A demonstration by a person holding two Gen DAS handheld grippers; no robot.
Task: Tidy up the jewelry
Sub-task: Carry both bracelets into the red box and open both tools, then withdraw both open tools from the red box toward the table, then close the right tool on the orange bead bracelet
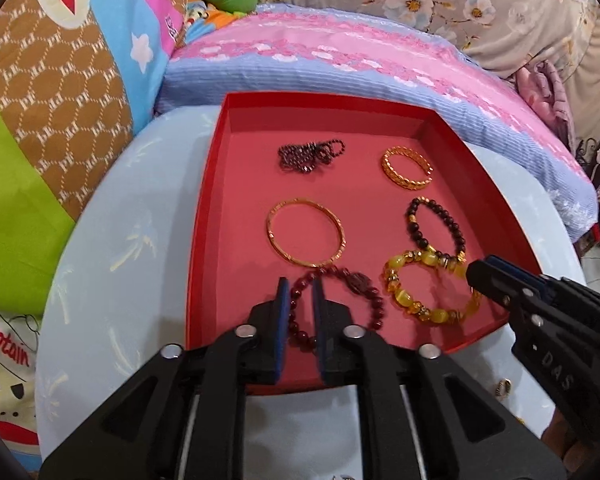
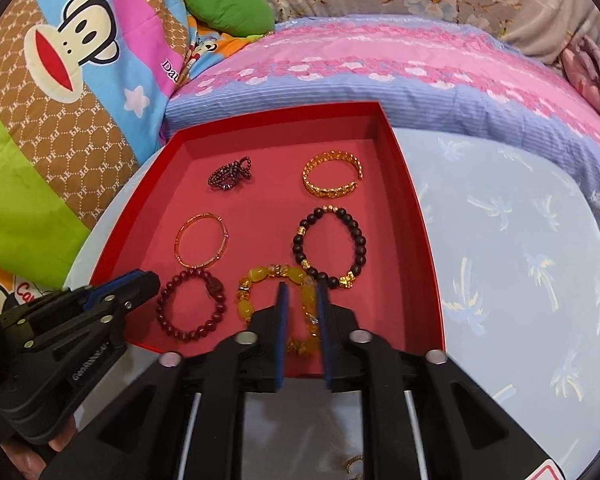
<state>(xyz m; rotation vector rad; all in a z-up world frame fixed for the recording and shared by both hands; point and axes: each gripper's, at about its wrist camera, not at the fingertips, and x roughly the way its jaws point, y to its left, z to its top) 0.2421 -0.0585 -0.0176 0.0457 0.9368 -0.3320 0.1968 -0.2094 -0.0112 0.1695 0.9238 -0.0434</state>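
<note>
Inside the red tray [image 1: 210, 208], six pieces of jewelry lie in two columns on its pink floor. At the far edge sit a dark chain [image 1: 310, 153] in a heap and, toward the right wall, a gold cuff [image 1: 406, 168]. In the middle row lie a thin gold bangle [image 1: 306, 232] and a black bead bracelet [image 1: 436, 232], the latter touching the yellow bead bracelet [image 1: 428, 292] at the near right. A dark red bead bracelet [image 1: 340, 308] lies at the near left, touching the bangle.

The left gripper [image 1: 300, 292] hangs over the red beads, jaws parted with a narrow gap, holding nothing. The right gripper [image 2: 302, 300] hangs likewise over the yellow beads, also parted and holding nothing.

Only the right wrist view shows the pale blue cloth [image 2: 500, 240] spreading wide past the tray's right wall, and a monkey-print quilt [image 2: 68, 60] whole. The left wrist view alone catches a small gold trinket [image 1: 502, 388] on the cloth near the tray's near right corner. A pink and lilac blanket [image 1: 340, 56] lies beyond the far edge.
</note>
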